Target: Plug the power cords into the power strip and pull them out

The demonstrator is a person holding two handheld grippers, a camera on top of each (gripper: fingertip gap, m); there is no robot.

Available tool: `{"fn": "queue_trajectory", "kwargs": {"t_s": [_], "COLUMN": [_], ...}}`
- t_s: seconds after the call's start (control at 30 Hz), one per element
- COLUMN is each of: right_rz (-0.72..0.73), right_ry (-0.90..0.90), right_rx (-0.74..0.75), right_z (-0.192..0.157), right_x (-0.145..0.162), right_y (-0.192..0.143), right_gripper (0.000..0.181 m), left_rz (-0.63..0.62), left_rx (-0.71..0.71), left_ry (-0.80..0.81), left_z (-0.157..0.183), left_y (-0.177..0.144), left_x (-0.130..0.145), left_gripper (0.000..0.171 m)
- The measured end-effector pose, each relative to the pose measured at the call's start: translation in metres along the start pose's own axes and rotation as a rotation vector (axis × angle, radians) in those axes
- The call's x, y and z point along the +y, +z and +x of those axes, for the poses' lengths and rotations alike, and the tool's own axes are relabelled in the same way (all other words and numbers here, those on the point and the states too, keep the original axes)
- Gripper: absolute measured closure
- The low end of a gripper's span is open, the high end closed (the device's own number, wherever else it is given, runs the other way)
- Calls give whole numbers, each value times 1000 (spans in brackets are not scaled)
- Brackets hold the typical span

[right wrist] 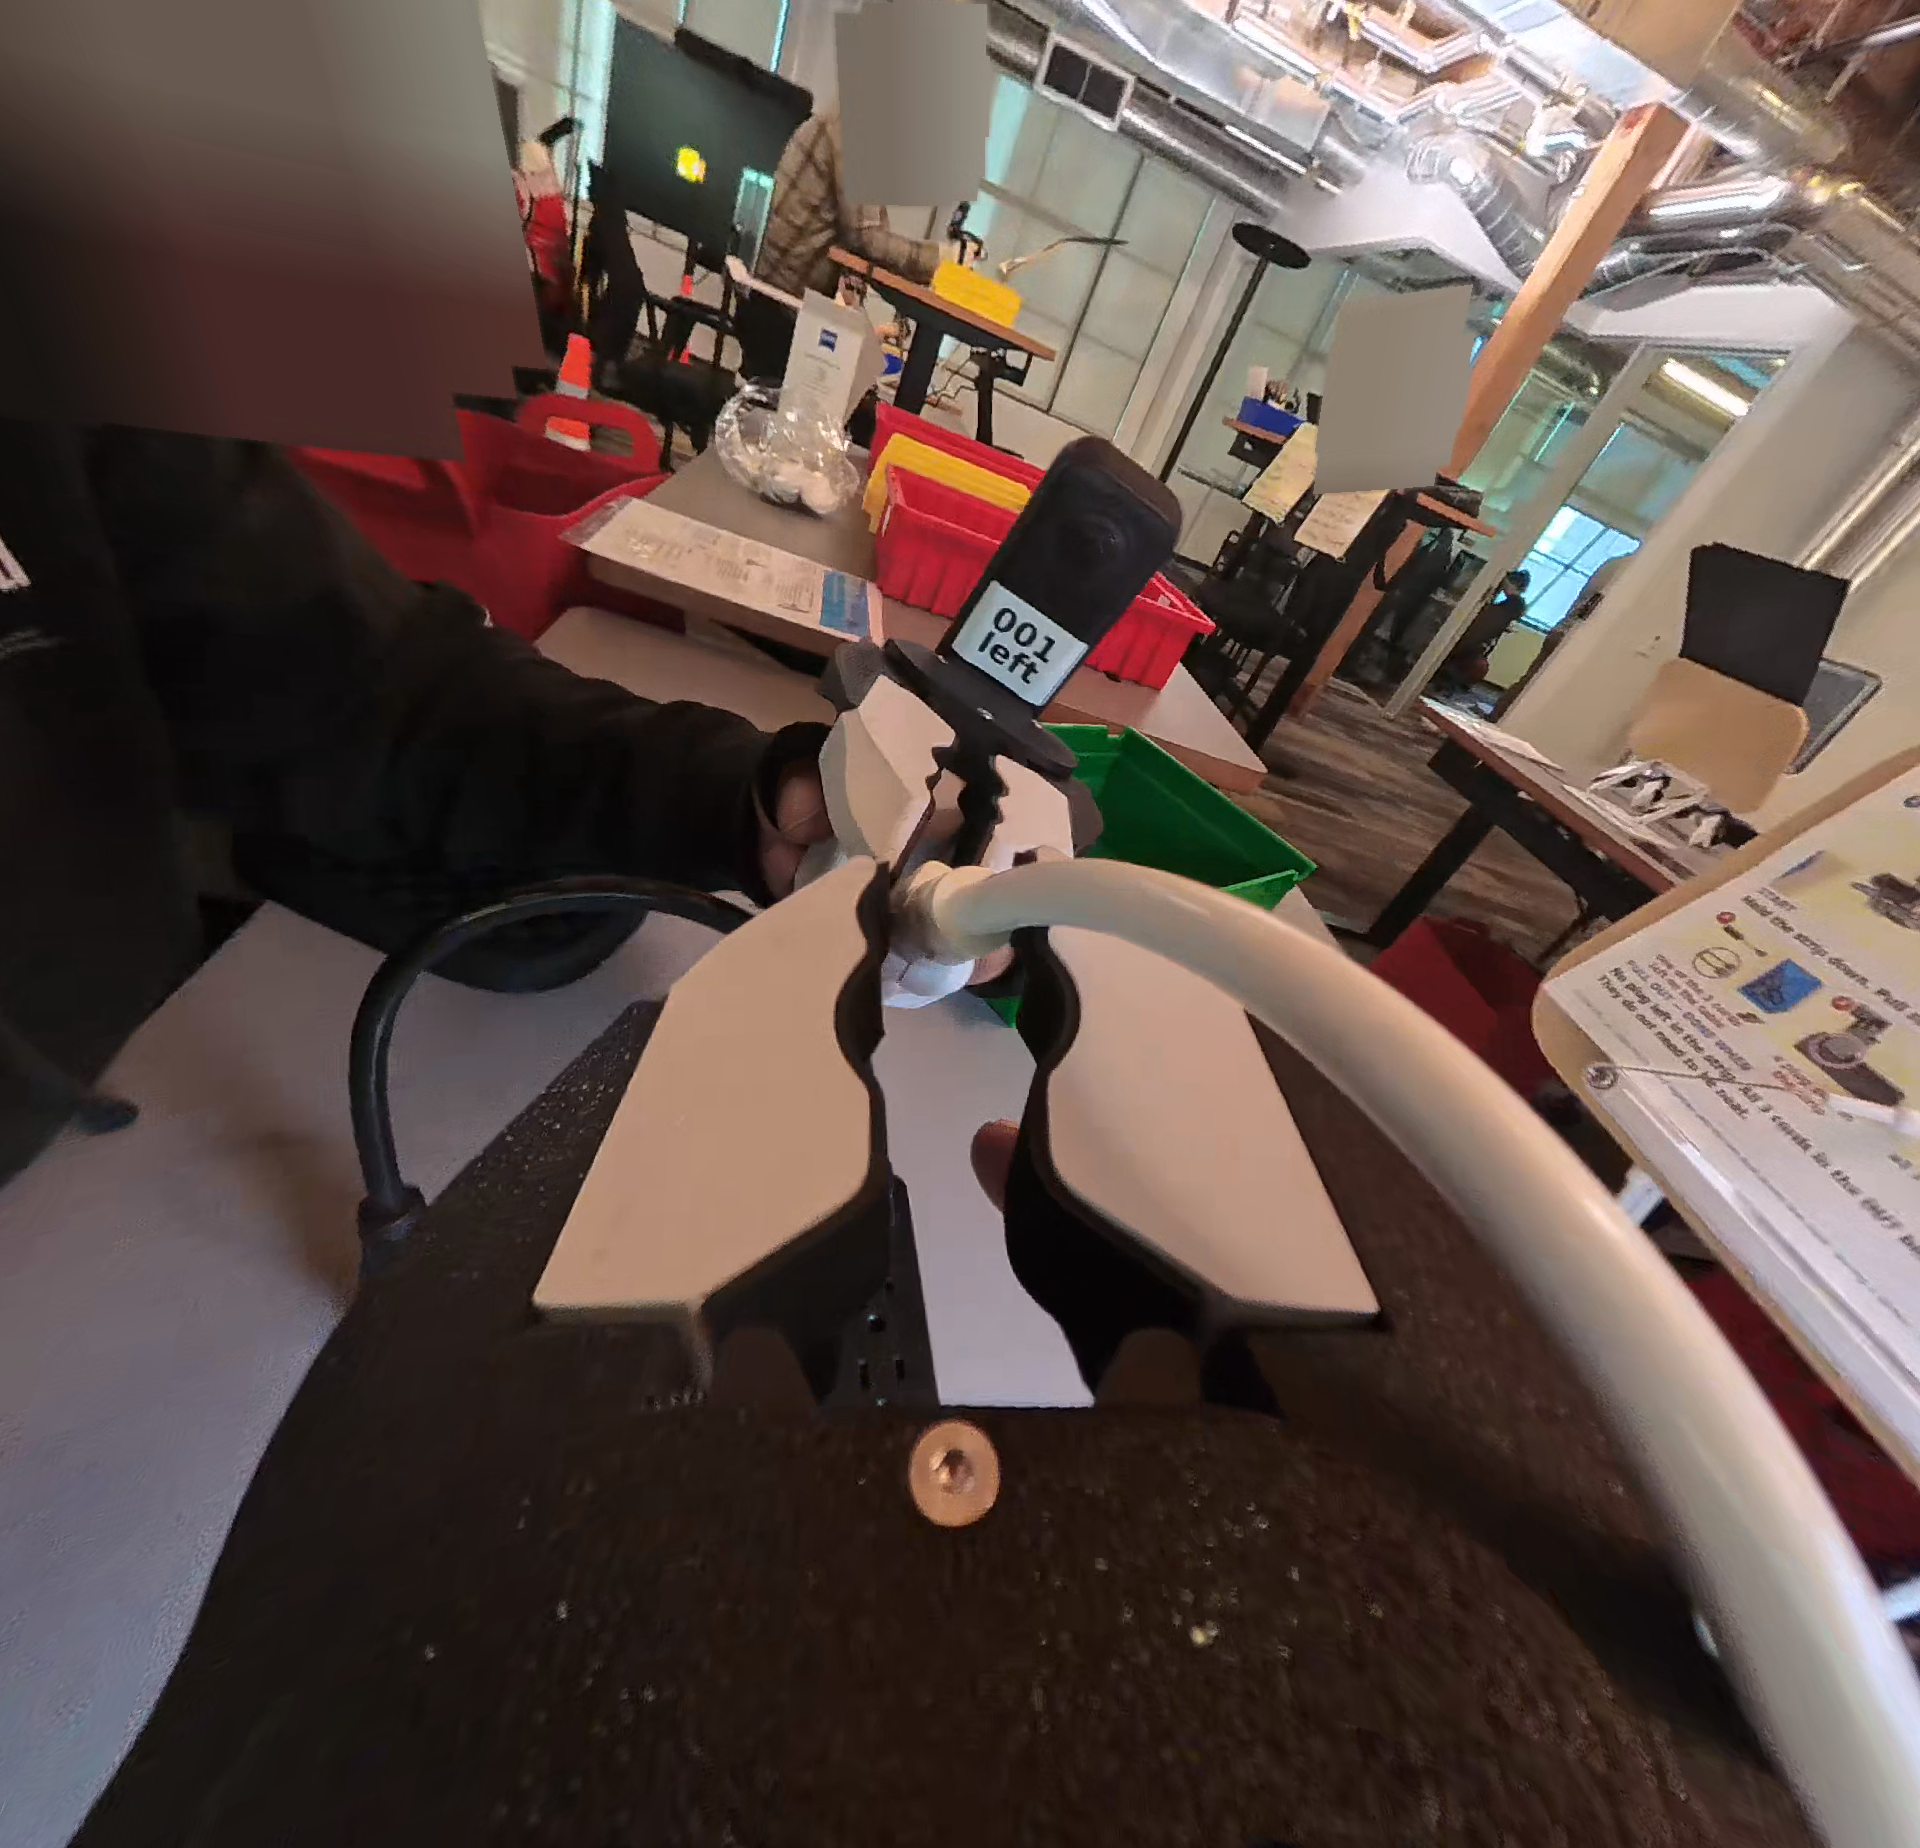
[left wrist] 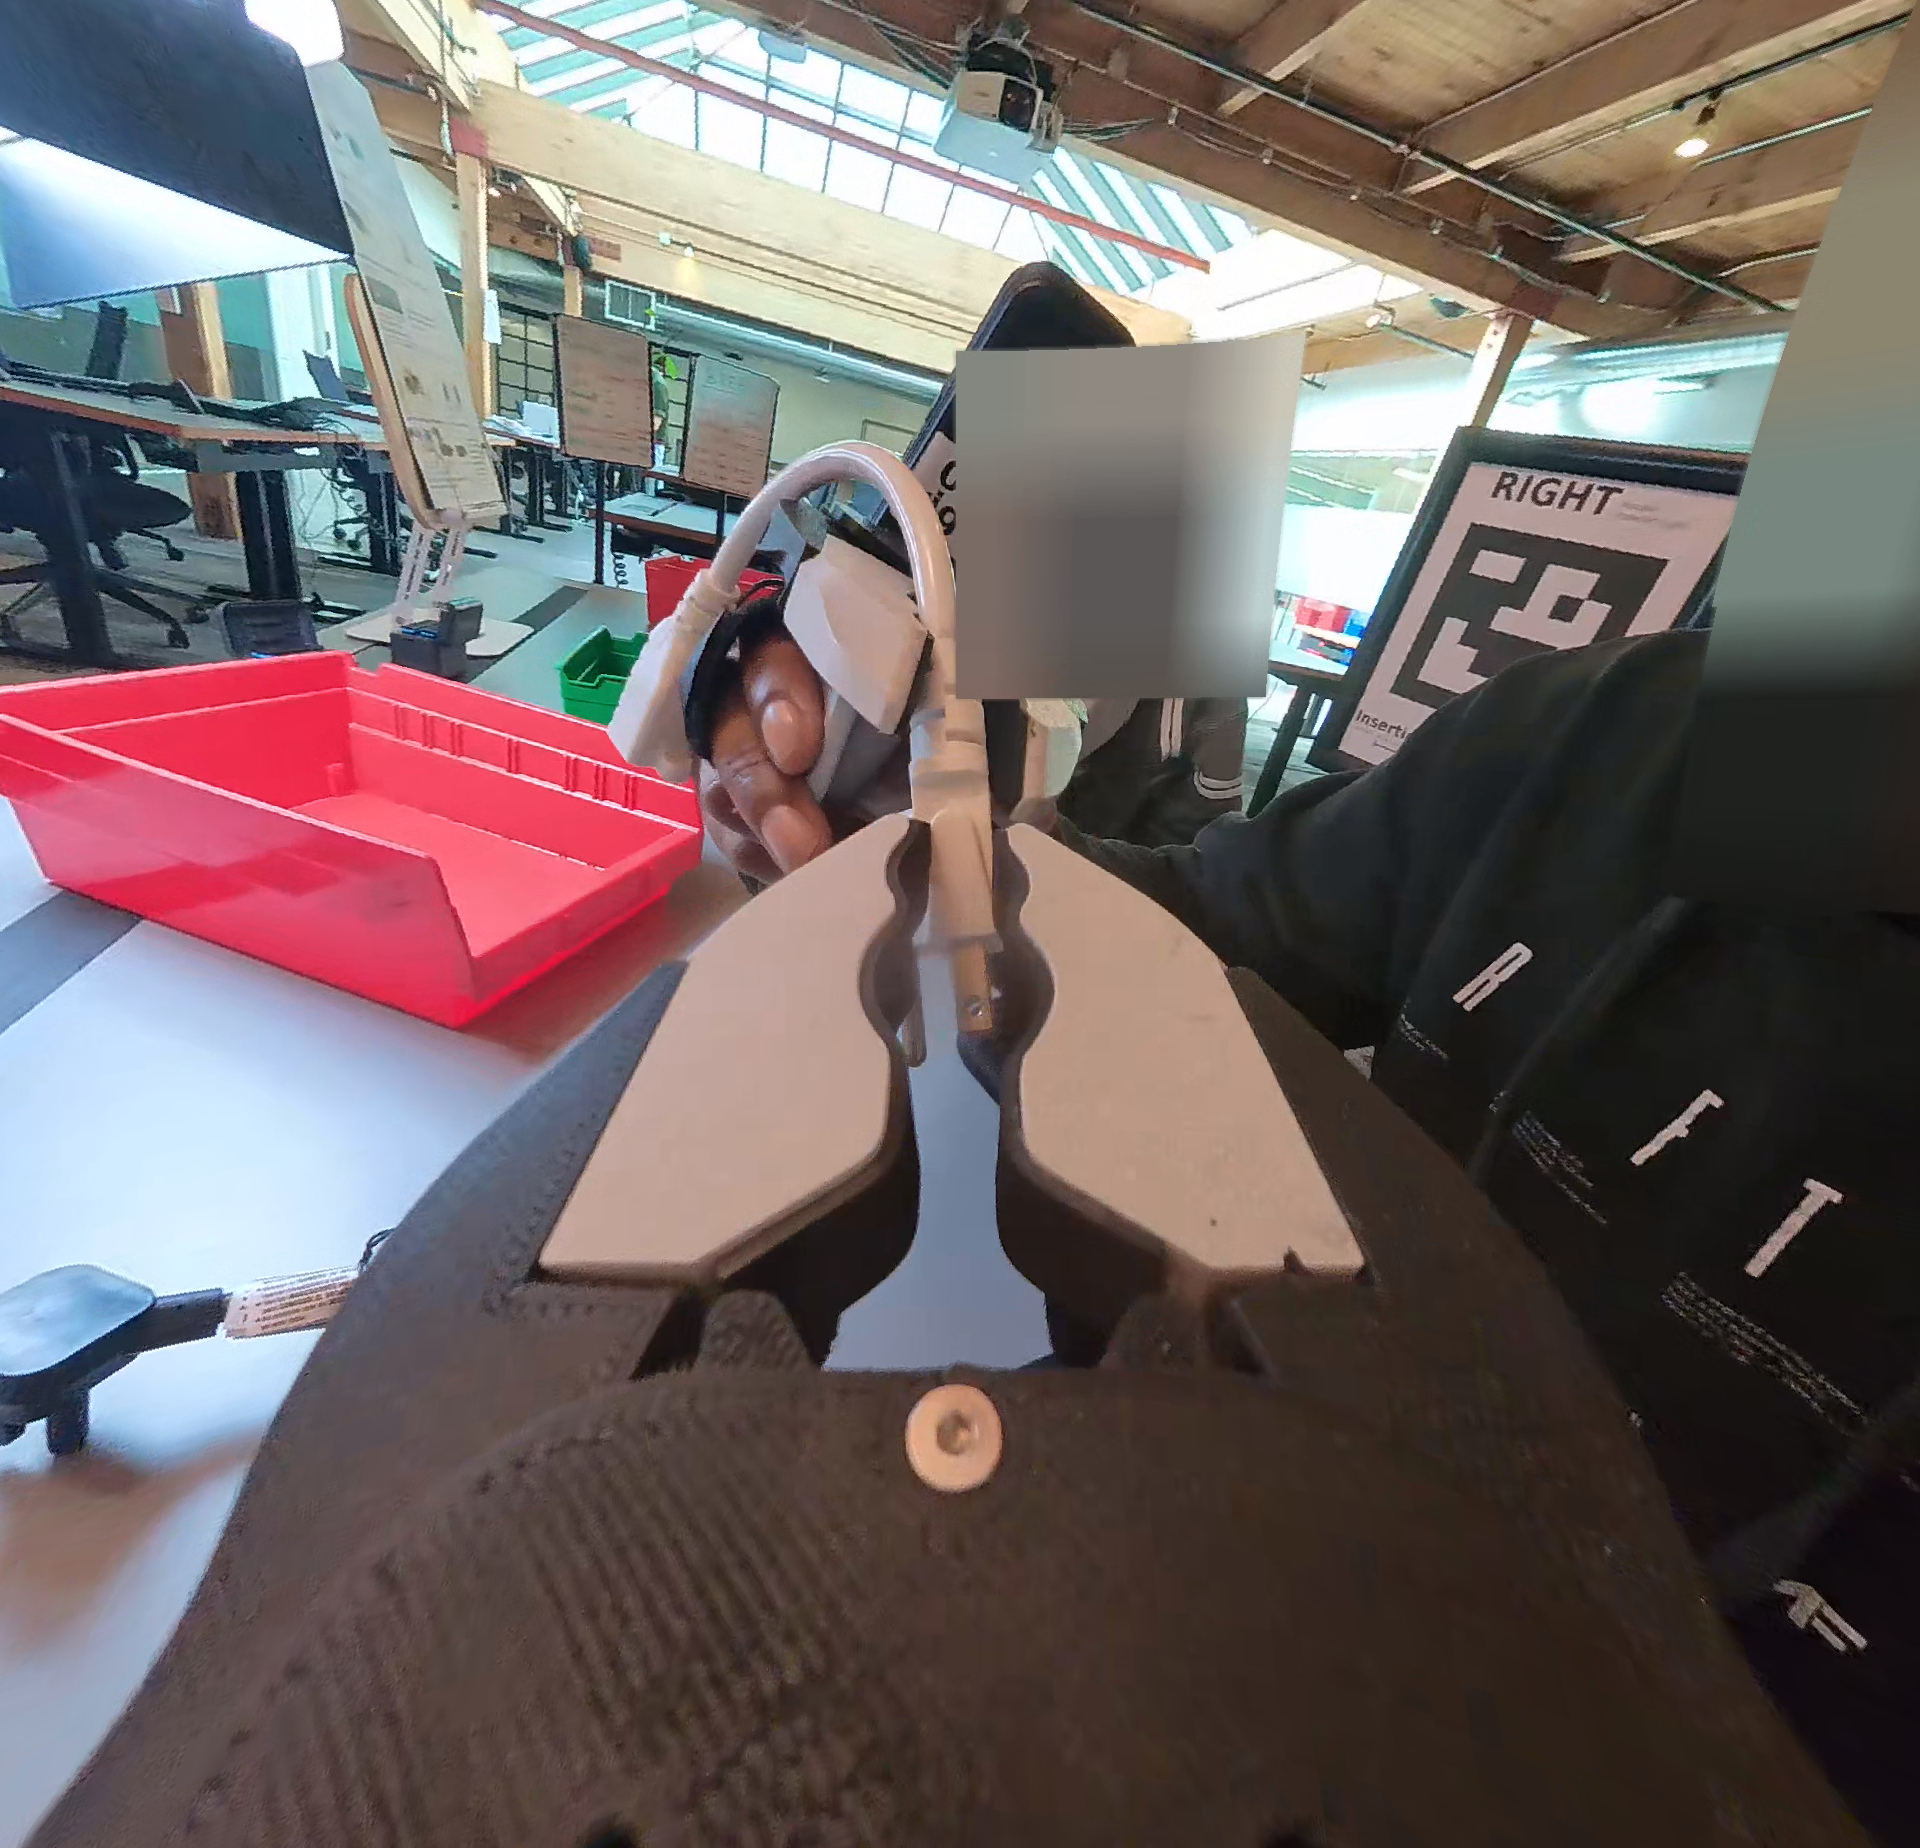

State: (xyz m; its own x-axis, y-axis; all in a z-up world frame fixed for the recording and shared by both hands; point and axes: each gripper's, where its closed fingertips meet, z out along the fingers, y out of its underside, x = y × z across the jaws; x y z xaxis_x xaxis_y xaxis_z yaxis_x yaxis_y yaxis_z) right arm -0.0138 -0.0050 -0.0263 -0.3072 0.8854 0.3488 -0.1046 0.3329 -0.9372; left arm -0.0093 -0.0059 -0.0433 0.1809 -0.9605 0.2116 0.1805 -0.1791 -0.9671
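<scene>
Left claw (left wrist: 951, 868) and right claw (right wrist: 951, 910) face each other, both raised, fingertips nearly closed.

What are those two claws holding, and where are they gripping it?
One short white cord, by both ends: the left gripper pinches the pronged plug by its body; the right gripper clamps the connector at the other end.

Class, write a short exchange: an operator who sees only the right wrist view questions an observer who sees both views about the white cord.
Operator: Are the plug's prongs free?
Observer: Yes. The left tongs hold the white plug, its bare prongs facing the left camera.
Operator: Where does this white cord end?
Observer: Its white socket end hangs beside the person's other hand.
Operator: Anything else on the table?
Observer: A black plug lies there, near a red bin.
</scene>
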Motion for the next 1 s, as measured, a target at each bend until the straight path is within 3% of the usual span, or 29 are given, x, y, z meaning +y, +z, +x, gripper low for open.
{"fn": "queue_trajectory", "kwargs": {"t_s": [0.07, 0.17, 0.37, 0.53, 0.63, 0.9, 1.0], "right_rz": [7, -11, -10, -80, -50, 60, 84], "right_ry": [81, 215, 439, 522, 415, -110, -264], "right_rx": [26, 139, 314, 429, 414, 198, 254], "right_z": [8, 29, 51, 53, 51, 8, 3], "right_x": [1, 8, 22, 35, 25, -30, -53], "right_y": [2, 6, 13, 17, 18, 11, 2], "right_gripper": [165, 161, 161, 162, 161, 131, 129], "left_rz": [8, -39, -378, -540, -461, -102, 1], "left_rx": [-49, -251, -705, -900, -817, -293, -130], "left_ry": [16, 164, 650, 941, 821, 286, 136], "left_z": [-5, -20, -53, -71, -62, 2, 20], "left_y": [-3, -10, -26, -31, -28, -8, -4], "left_x": [-3, -9, 0, 7, 5, -26, -36], "left_gripper": [160, 158, 130, 143, 142, 143, 143]}}
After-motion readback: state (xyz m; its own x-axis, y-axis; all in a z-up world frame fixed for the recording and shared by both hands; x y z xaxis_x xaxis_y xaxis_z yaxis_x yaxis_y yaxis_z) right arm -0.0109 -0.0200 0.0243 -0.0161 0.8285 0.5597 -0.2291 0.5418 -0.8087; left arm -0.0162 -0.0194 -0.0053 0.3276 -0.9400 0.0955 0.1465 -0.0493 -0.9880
